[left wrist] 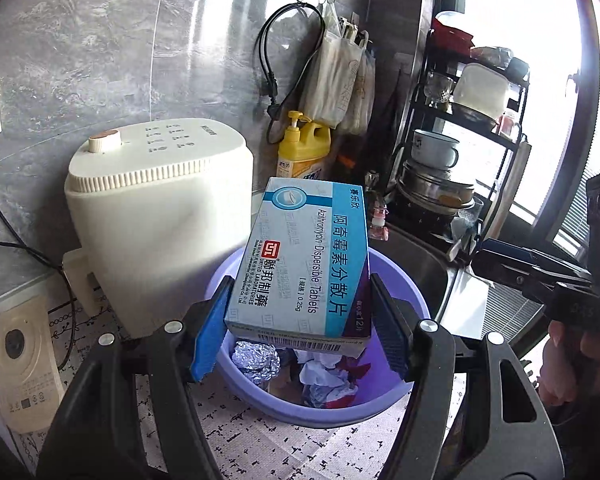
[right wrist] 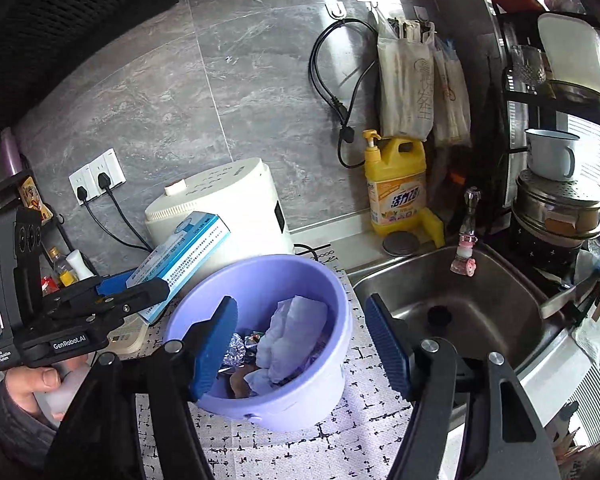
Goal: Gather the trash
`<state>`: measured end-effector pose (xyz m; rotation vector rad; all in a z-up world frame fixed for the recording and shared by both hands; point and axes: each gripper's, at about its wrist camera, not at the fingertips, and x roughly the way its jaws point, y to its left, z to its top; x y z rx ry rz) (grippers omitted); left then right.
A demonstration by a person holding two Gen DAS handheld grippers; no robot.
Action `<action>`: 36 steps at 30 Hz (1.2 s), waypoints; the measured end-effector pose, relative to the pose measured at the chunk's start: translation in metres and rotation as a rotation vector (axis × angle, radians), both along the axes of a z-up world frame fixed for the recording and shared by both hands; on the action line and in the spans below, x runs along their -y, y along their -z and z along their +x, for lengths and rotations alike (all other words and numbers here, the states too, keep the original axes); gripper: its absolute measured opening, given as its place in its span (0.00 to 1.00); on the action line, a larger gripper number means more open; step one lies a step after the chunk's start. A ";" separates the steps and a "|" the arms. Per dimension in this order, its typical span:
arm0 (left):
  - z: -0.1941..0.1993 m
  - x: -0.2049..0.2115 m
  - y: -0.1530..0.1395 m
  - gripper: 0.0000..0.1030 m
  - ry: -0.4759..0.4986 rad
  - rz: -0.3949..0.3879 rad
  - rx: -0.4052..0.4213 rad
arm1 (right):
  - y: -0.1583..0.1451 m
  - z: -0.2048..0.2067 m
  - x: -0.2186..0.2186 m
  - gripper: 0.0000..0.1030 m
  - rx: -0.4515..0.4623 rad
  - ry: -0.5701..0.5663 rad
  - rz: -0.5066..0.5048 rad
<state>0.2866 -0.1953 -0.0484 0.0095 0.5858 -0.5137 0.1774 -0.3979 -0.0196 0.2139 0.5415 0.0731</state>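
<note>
My left gripper is shut on a blue and white medicine box and holds it tilted above the purple bucket. The bucket holds a foil ball and crumpled paper. In the right wrist view the same box sits in the left gripper at the bucket's left rim. White tissue and foil lie inside the bucket. My right gripper is open and empty, just above the bucket's near side.
A cream appliance stands behind the bucket. A yellow detergent bottle stands by the wall. A steel sink lies to the right, with a dish rack beyond. A patterned mat covers the counter. Plugs sit in wall sockets.
</note>
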 end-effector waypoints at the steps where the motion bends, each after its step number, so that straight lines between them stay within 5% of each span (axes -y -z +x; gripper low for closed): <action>1: 0.000 0.006 0.001 0.64 0.010 0.007 -0.003 | 0.001 -0.004 0.008 0.64 -0.002 0.018 0.007; 6: 0.002 0.026 0.002 0.64 0.054 0.021 -0.030 | 0.004 -0.023 0.033 0.64 0.002 0.077 0.045; 7: 0.003 0.029 0.002 0.68 0.049 0.031 -0.031 | 0.005 -0.026 0.036 0.64 0.005 0.081 0.048; 8: 0.004 0.031 0.001 0.82 0.031 0.042 -0.028 | 0.005 -0.029 0.037 0.64 0.010 0.084 0.050; 10: 0.002 0.028 -0.002 0.89 0.006 0.035 -0.017 | 0.008 -0.033 0.038 0.64 0.015 0.090 0.062; 23: -0.026 -0.027 -0.029 0.93 -0.107 0.051 -0.034 | 0.004 -0.040 0.017 0.64 -0.003 0.051 0.088; 36: -0.123 -0.115 -0.058 0.94 -0.285 -0.019 -0.022 | -0.045 -0.069 -0.034 0.78 -0.003 -0.035 0.034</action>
